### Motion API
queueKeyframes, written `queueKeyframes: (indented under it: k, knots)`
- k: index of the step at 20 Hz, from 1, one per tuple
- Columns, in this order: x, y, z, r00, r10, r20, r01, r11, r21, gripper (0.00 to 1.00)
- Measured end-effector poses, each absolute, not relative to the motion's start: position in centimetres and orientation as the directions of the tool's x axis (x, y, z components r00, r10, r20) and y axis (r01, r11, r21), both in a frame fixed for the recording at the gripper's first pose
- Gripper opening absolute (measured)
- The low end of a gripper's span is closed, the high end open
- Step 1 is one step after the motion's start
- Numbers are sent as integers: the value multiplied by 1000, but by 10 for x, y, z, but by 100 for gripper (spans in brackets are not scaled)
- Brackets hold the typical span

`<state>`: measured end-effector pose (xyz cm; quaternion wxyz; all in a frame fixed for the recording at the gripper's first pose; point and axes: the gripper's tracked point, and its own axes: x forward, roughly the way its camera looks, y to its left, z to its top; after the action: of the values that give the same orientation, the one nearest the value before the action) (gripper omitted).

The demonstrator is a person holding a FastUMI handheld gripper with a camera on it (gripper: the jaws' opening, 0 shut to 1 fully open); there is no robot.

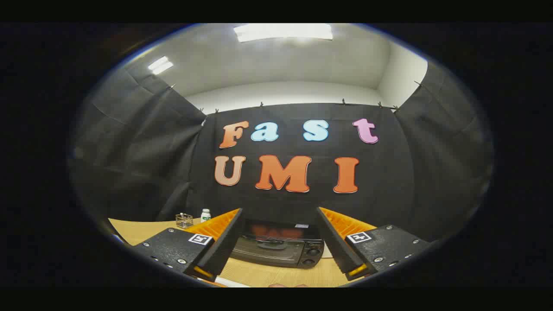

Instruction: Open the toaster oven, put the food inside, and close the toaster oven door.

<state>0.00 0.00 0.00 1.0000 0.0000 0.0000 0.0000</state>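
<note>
My claw is spread wide, empty, short of the toaster oven; approaching high, I may miss its door handle.

My gripper has two black textured blocks studded with silver screws, each bearing a small square black-and-white marker, with ridged inner faces on its wide-apart fingers.

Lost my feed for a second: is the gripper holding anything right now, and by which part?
Nothing is held. The gripper is open, its fingers spread apart with only air between them. The toaster oven sits beyond them on the table, door closed, untouched.
</note>
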Motion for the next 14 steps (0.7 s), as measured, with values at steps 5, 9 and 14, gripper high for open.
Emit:
queueKeyframes:
  k: [5, 9, 14]
  knots:
    - [4, 0, -6, 1000, -7, -14, 7, 1000, 16, 97]
    - [7, 4, -10, 1000, 2, -26, -1, 1000, 20, 97]
    - [10, 11, -11, 999, 13, -37, -12, 1000, 16, 97]
